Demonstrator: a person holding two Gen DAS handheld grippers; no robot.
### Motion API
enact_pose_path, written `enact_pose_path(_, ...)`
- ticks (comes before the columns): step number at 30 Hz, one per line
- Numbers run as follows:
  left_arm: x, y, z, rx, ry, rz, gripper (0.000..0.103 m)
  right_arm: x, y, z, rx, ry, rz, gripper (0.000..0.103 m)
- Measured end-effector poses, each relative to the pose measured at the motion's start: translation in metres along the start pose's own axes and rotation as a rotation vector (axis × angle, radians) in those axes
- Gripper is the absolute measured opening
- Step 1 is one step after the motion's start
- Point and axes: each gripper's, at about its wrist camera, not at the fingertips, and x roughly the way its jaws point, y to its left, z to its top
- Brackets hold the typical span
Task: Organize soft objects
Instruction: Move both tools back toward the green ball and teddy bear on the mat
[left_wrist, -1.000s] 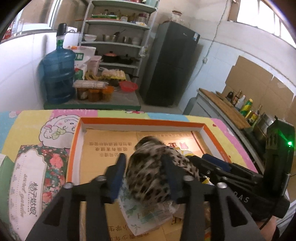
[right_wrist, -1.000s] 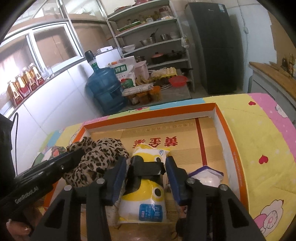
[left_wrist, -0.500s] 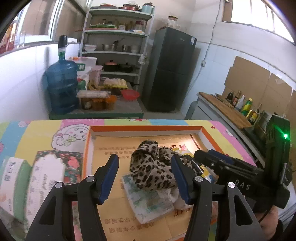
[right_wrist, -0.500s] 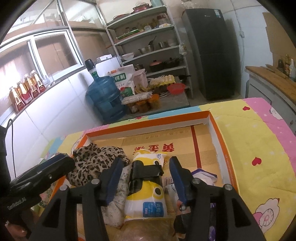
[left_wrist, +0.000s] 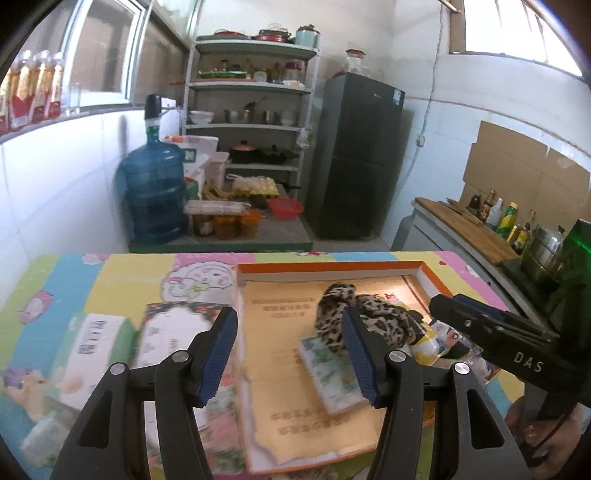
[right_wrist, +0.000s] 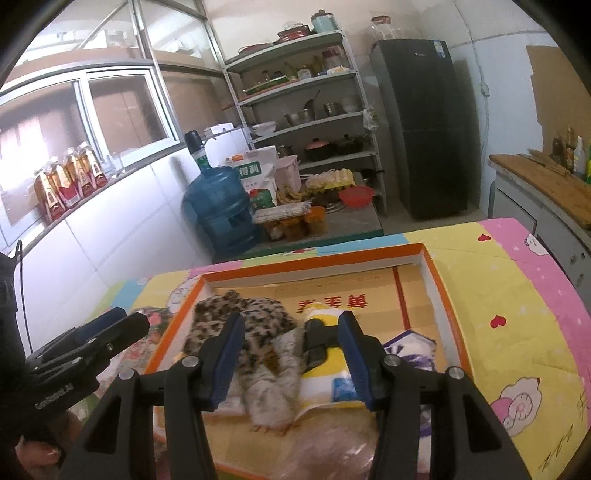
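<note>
A leopard-print cloth (left_wrist: 343, 310) (right_wrist: 240, 314) lies crumpled in the shallow orange-rimmed cardboard box (left_wrist: 332, 266) (right_wrist: 314, 260). It partly rests on a green-and-white tissue pack (left_wrist: 328, 373). Beside it lies a yellow-and-white pack (right_wrist: 332, 369) (left_wrist: 424, 343) with a black clip on top. A white fluffy piece (right_wrist: 269, 398) sticks out from under the cloth. My left gripper (left_wrist: 290, 343) hangs open above the box's left edge, with nothing in it. My right gripper (right_wrist: 290, 347) is open above the cloth and the pack and touches neither.
Two floral tissue packs (left_wrist: 170, 339) (left_wrist: 92, 343) lie on the colourful cartoon mat (left_wrist: 125, 280) left of the box. A blue-and-white pack (right_wrist: 410, 347) sits in the box's right part. Beyond the table stand a water jug (left_wrist: 155, 195), shelves and a black fridge (left_wrist: 358, 158).
The left gripper let go of the leopard cloth, opened wider, and drew back and to the left. The right gripper opened off the yellow pack and pulled back and up.
</note>
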Motion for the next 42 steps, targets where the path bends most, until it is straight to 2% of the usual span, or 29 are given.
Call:
enact_pose_path(6, -0.025, 0.021, -0.005, -0.01, -0.028, 0.038, 0.06, -0.009, 0.028, -0.007, -0.024, -0.002, 0.03, 0.052)
enact_pose_path(17, -0.061, 0.053, -0.015, -0.04, -0.065, 0.055, 0.06, -0.02, 0.075, -0.015, -0.07, -0.009, 0.045, 0.052)
enact_pose_path(42, -0.127, 0.106, -0.031, -0.076, -0.108, 0.08, 0.06, -0.045, 0.149, -0.04, -0.11, -0.017, 0.06, 0.052)
